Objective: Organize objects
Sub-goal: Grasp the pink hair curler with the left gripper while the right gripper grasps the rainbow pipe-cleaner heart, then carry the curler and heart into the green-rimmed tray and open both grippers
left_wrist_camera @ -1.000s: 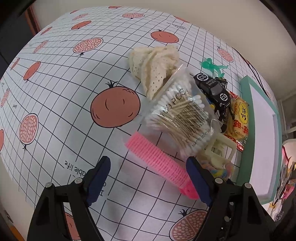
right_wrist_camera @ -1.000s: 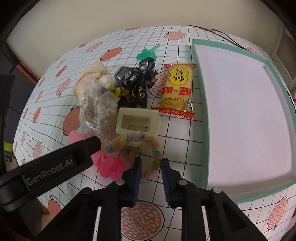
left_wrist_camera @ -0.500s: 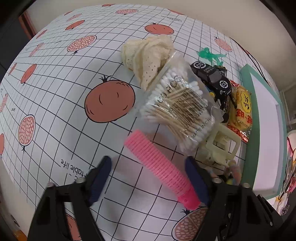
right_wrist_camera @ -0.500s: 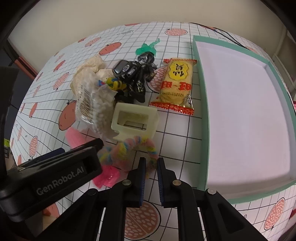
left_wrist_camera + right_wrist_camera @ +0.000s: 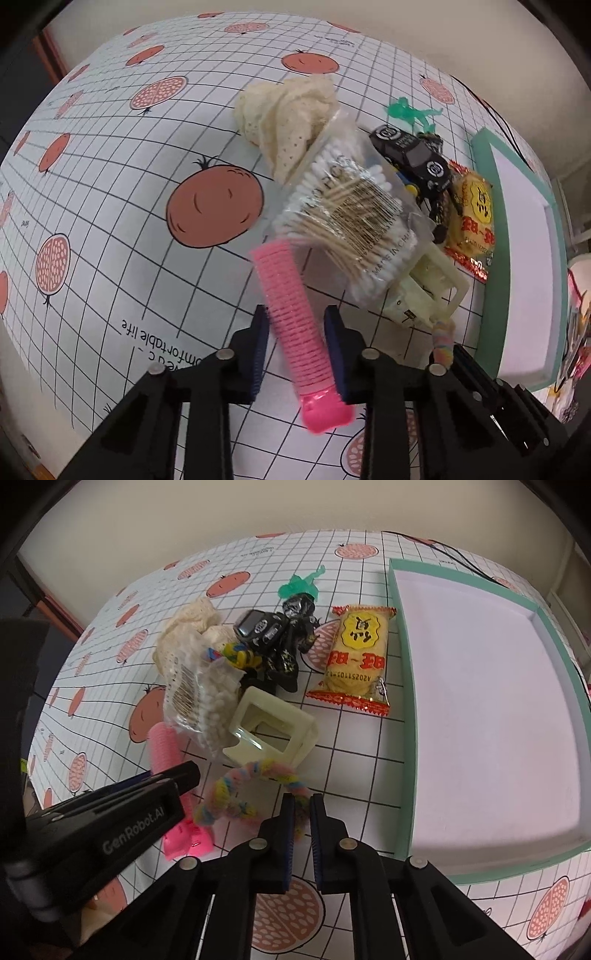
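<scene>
My left gripper is shut on a pink ribbed hair roller, which points away toward the pile. The roller's pink end cap sticks out near me. My right gripper is shut on a pastel fuzzy rope loop lying in front of a cream plastic frame. Behind these lie a bag of cotton swabs, a cream lace cloth, a black toy car and a yellow snack packet. A teal-rimmed white tray sits to the right with nothing in it.
A green plastic figure lies at the back of the pile, and a black cable runs behind the tray. The left gripper's black body fills the right wrist view's lower left. The tablecloth has a grid and fruit print.
My left gripper has gone from wide open to shut on the pink roller, which turned lengthwise between the fingers. My right gripper narrowed onto the rope loop and pulled it slightly nearer.
</scene>
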A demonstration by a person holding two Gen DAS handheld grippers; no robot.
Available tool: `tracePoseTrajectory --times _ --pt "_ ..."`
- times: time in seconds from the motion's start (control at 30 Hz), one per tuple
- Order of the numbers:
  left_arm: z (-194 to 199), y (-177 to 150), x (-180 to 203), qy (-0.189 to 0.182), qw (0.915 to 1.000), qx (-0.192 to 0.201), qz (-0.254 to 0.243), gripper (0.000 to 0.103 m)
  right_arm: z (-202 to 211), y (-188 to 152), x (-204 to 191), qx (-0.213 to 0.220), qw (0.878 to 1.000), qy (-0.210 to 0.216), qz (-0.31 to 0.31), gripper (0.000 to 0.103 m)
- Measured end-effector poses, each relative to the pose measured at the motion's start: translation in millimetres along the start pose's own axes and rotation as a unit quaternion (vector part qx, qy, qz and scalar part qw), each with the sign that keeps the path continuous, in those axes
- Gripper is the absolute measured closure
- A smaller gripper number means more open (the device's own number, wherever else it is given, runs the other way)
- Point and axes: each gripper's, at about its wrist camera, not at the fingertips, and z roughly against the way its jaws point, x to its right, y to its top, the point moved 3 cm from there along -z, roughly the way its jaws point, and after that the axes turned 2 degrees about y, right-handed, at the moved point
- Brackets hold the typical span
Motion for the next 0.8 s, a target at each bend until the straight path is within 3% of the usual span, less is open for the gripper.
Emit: tracePoseTrajectory --times 0.2,0.33,0.43,0.6,0.67,0.8 --pt "11.6 7.2 -1.9 -0.005 0.9993 0.023 0.027 0.077 12.5 2.5 1.4 0.021 1.0 0.005 -0.002 0.095" --pt "27.5 16.5 7.8 -0.007 0.997 0.068 0.036 0.077 27.5 10.7 3.5 0.051 0.999 0.017 -0.005 0.095" --pt "60.9 -4.3 -12.3 -0.009 0.9927 0.115 0.035 0.077 37.2 14.2 1.8 0.073 0.997 0.023 -0.005 0.095" --pt "98.8 -10.9 -26.6 -0.015 0.9847 0.17 0.035 0.077 54.3 21.4 10.0 0.107 0.994 0.025 -0.023 0.095" --pt "83.5 7.7 -17.0 -0.02 0.9806 0.194 0.022 0.077 60.0 25.9 19.2 0.12 0.992 0.018 -0.034 0.095" --pt "96.0 3.4 -1.9 -0.036 0.9756 0.216 -0.004 0.077 68.0 32.5 44.6 0.138 0.988 -0.005 -0.067 0.095"
